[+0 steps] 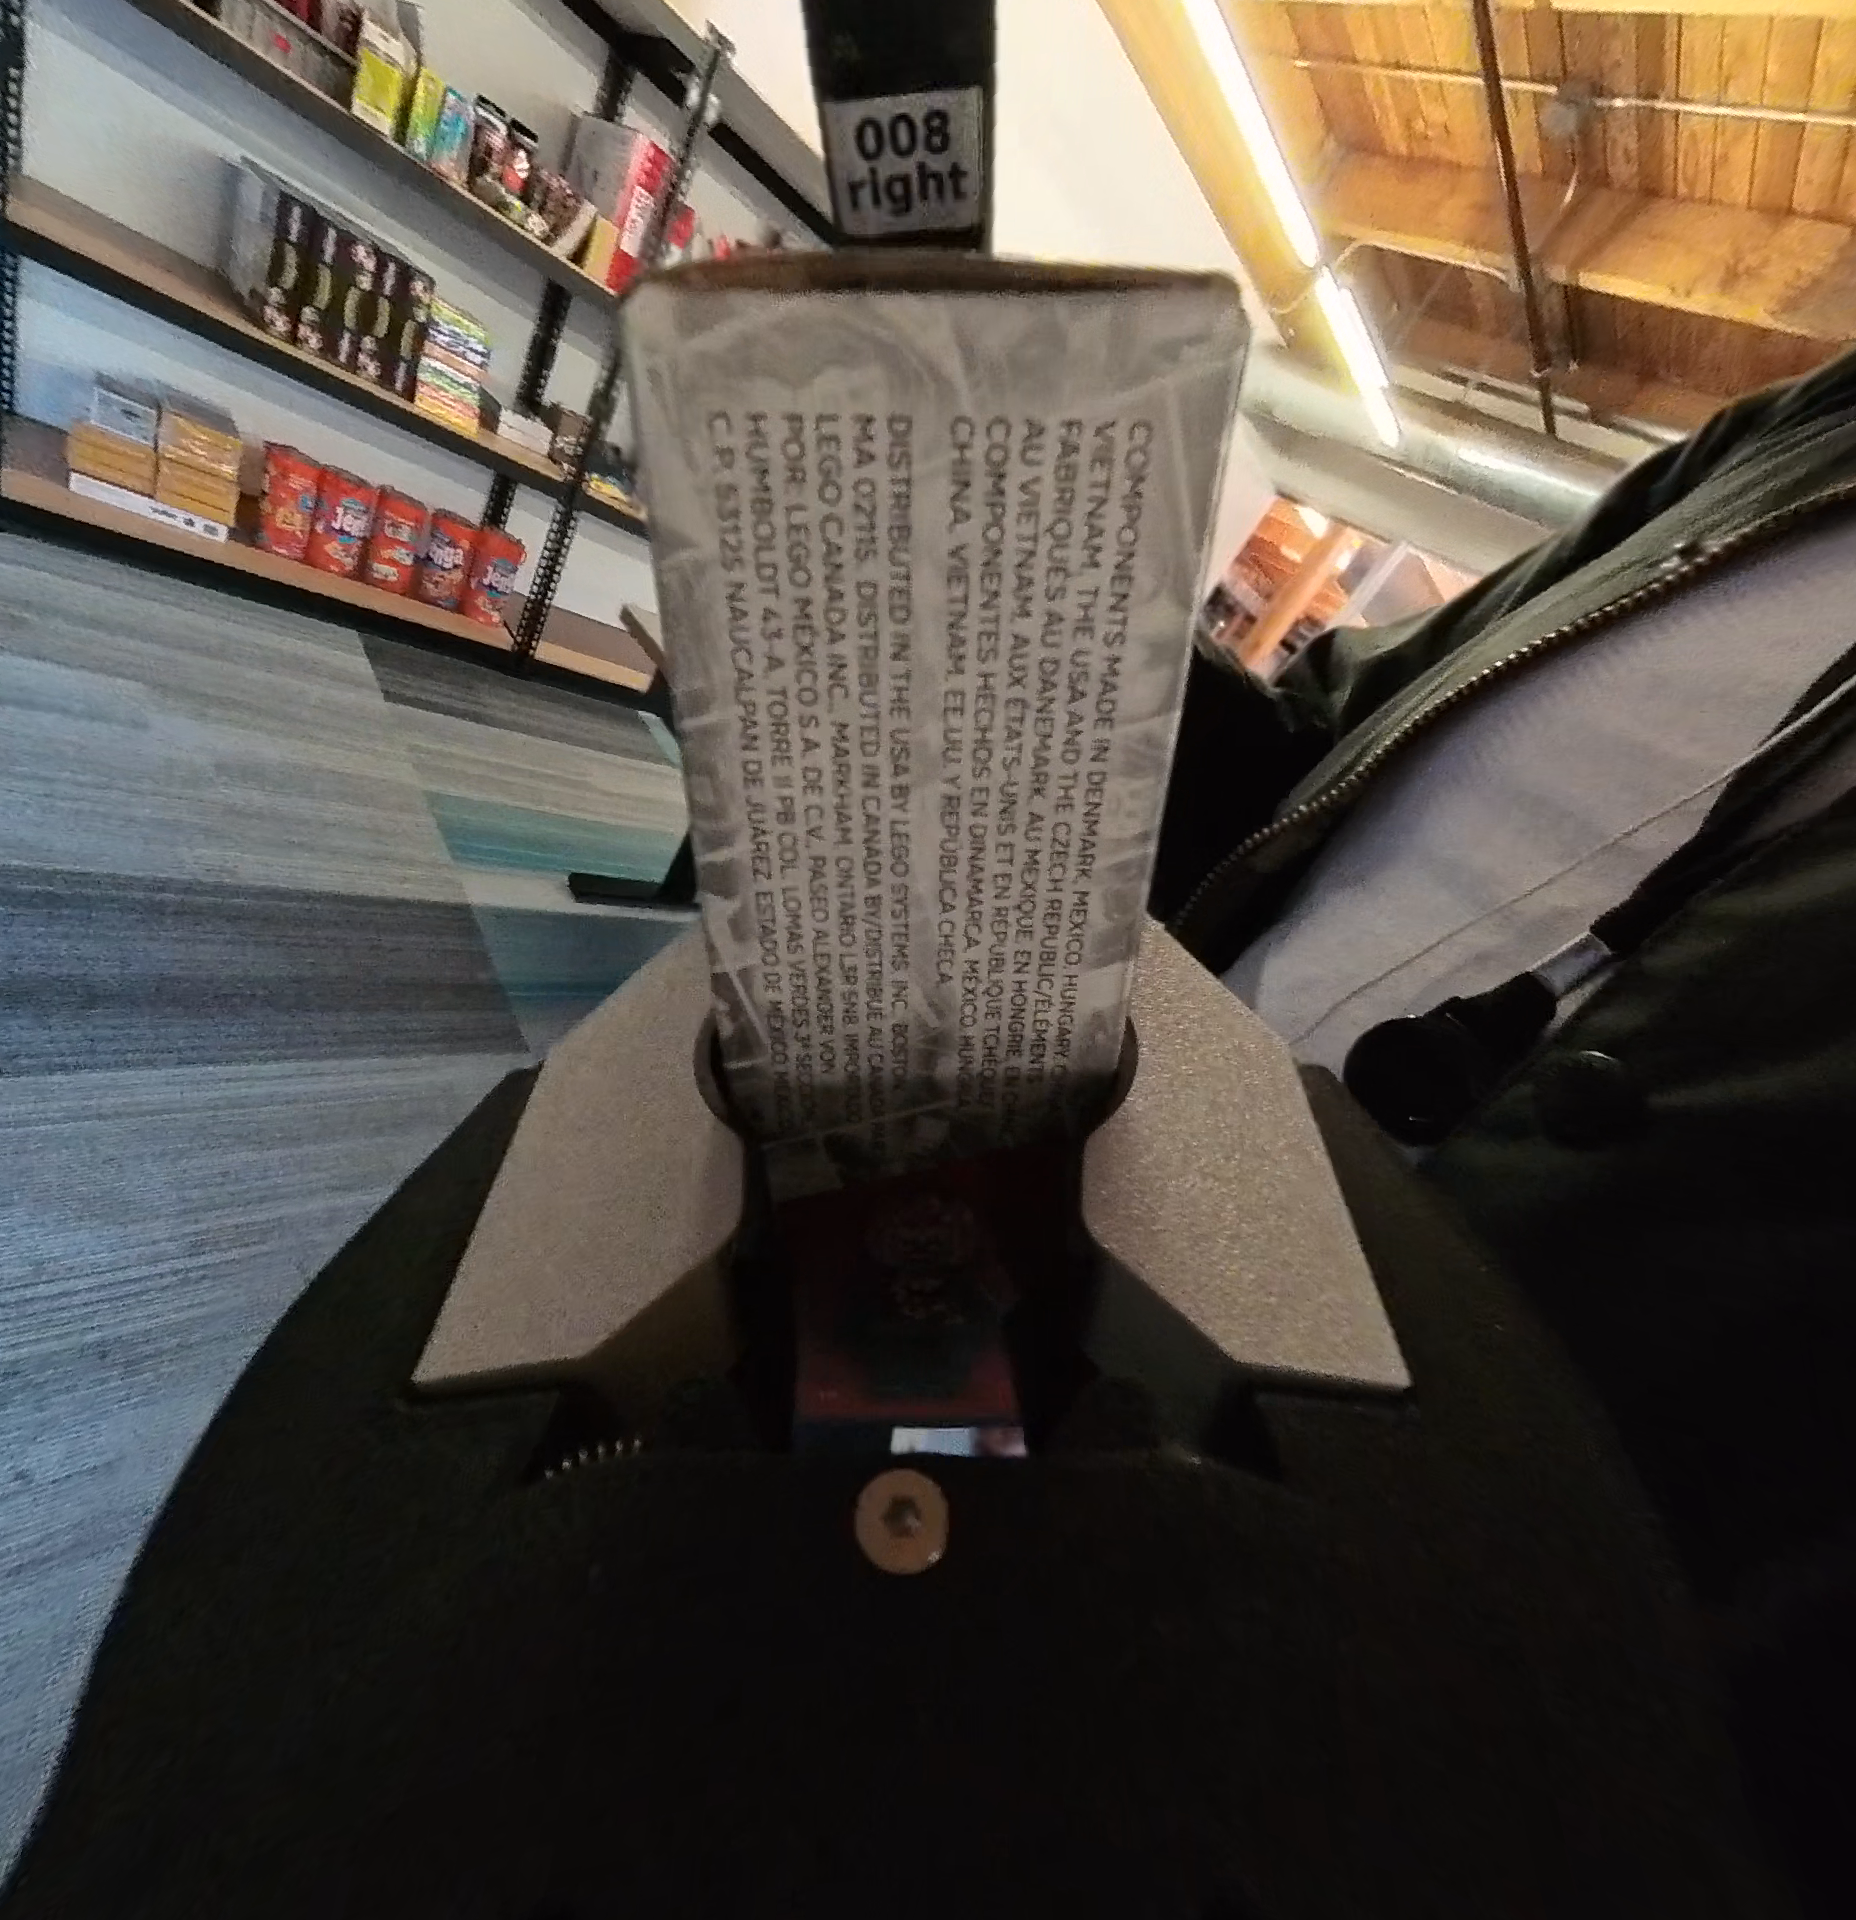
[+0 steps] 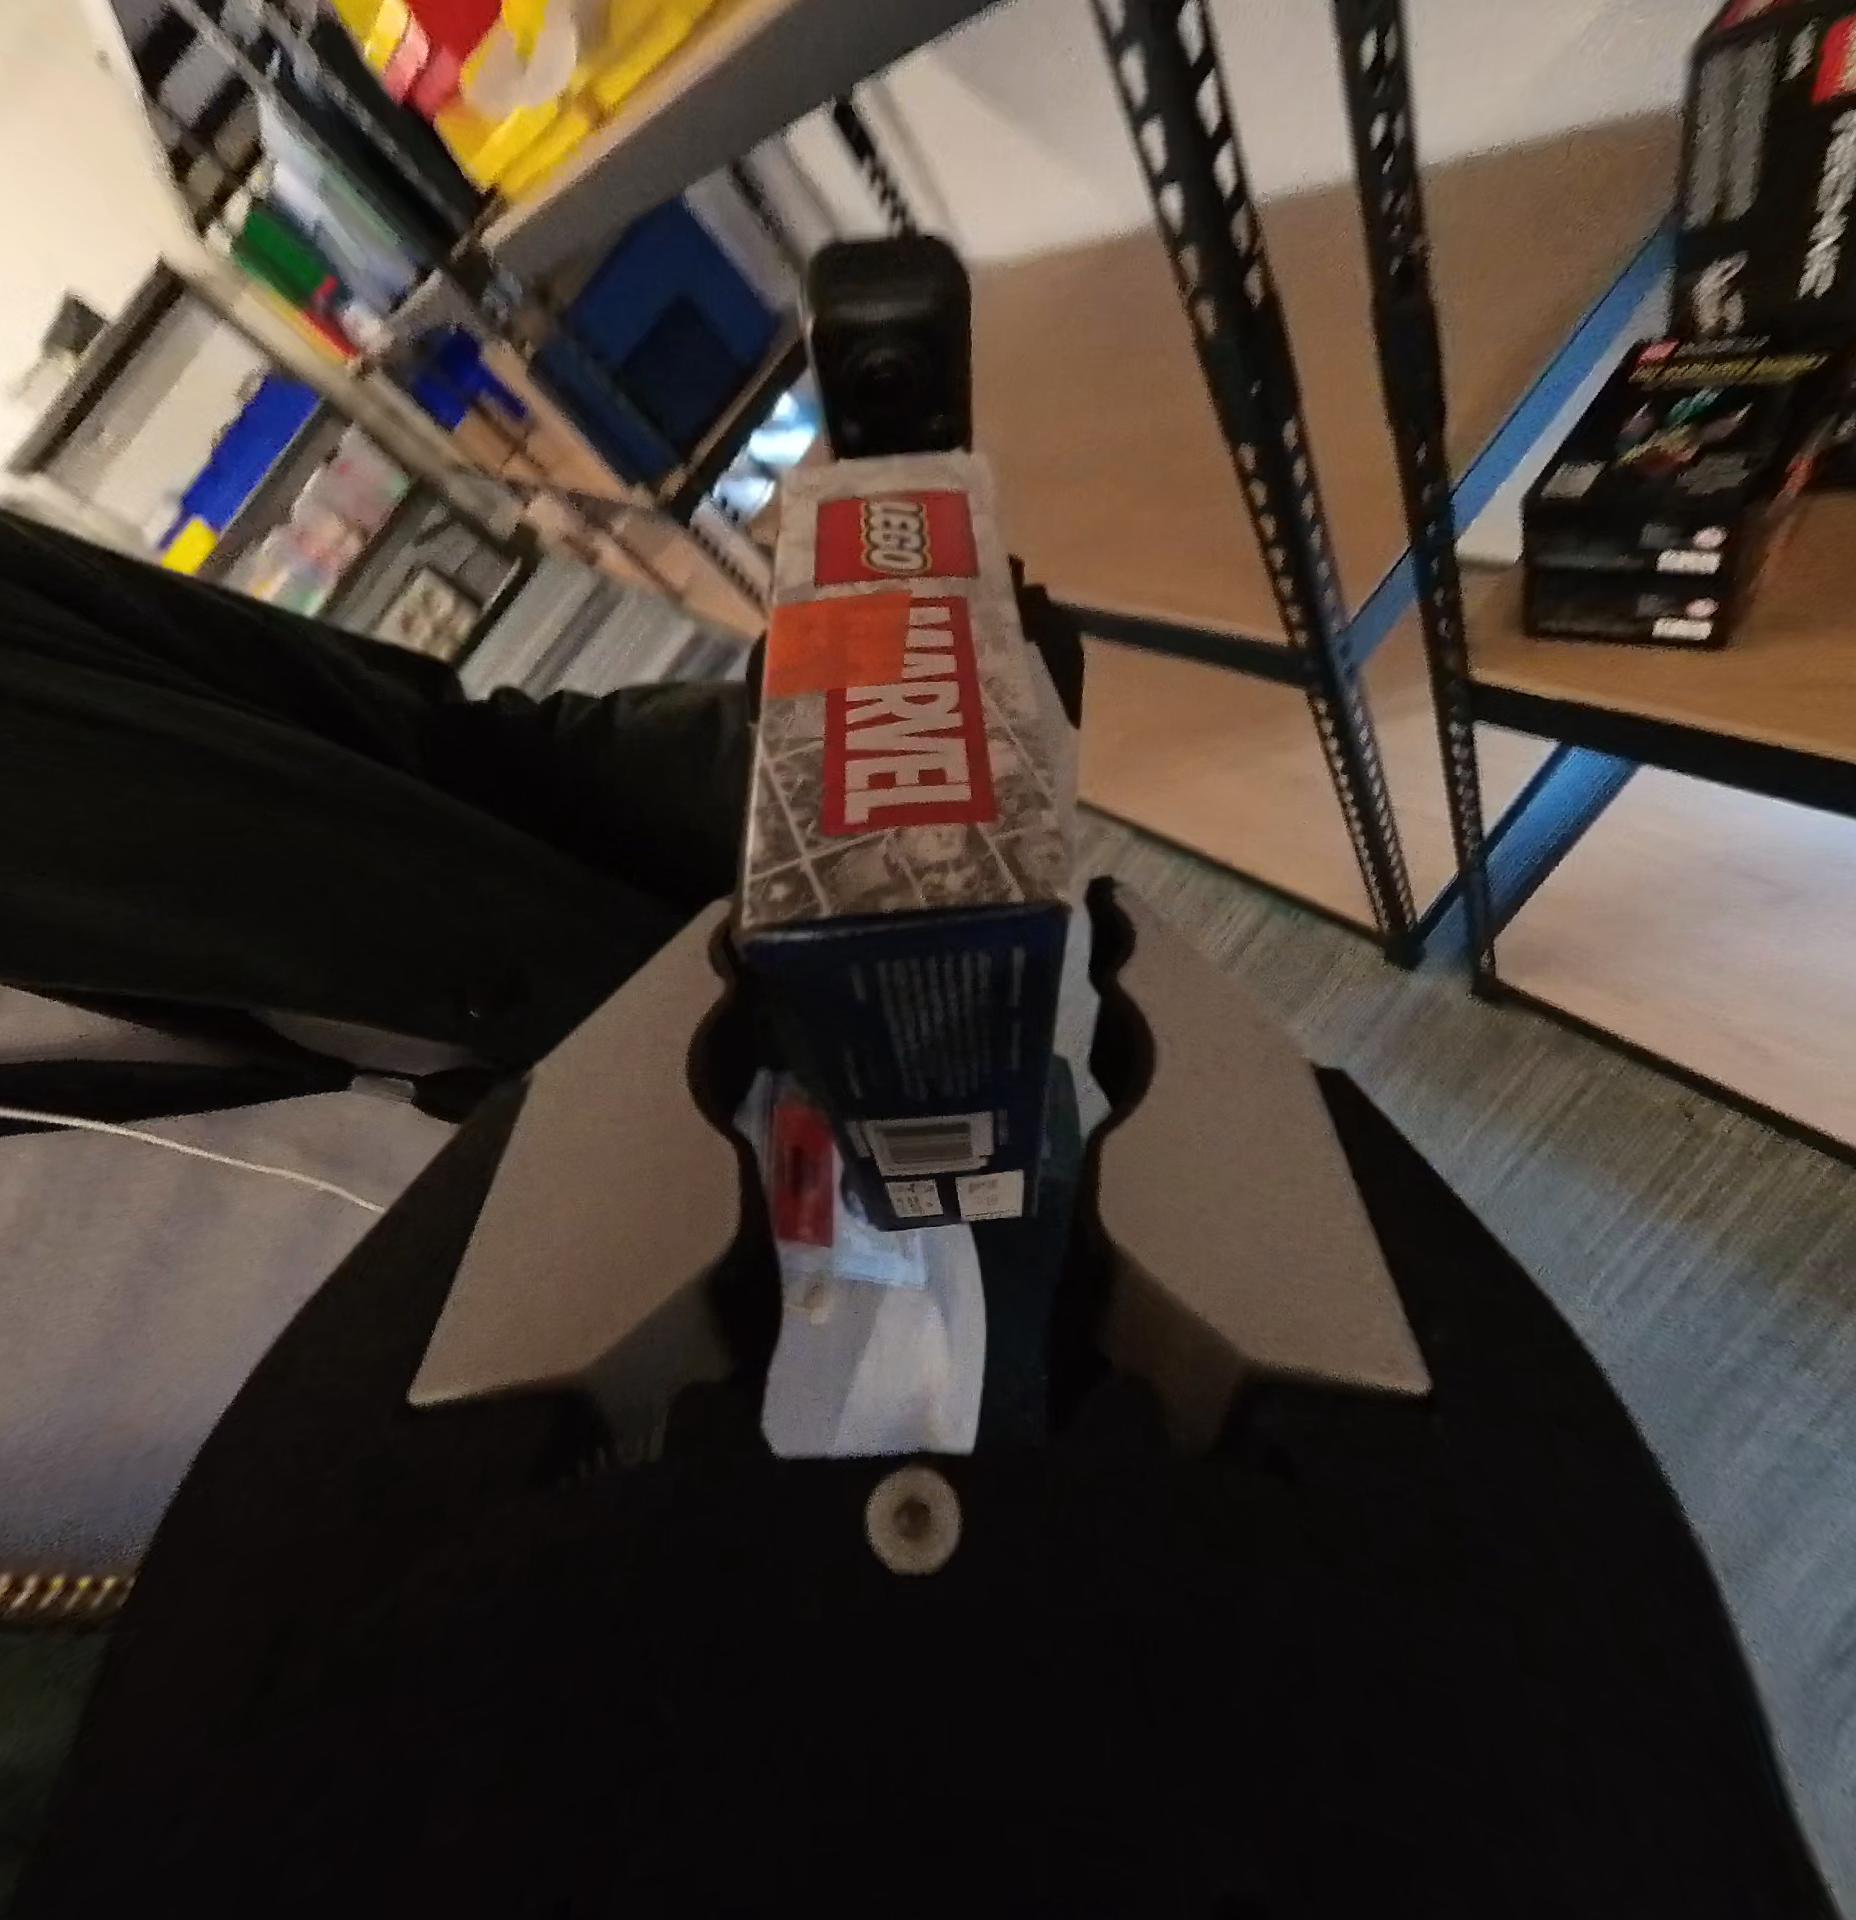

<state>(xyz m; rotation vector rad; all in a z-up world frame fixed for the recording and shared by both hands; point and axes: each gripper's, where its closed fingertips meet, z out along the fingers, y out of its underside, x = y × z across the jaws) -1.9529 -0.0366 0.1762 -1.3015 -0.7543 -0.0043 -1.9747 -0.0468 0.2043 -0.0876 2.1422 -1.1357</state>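
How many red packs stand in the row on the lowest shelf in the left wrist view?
5 red packs, side by side on the lowest wooden shelf, right of the yellow boxes; the others at. Any behind the row would be hidden.

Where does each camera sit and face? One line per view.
Left wrist view: on the left gripper, looking along its fingers at the box it clamps; shelves behind, the person's jacket at right.
Right wrist view: on the right gripper, looking along its fingers at the box's other end; a sleeve at left.
Shared: the box, and each shows the other gripper beyond it.
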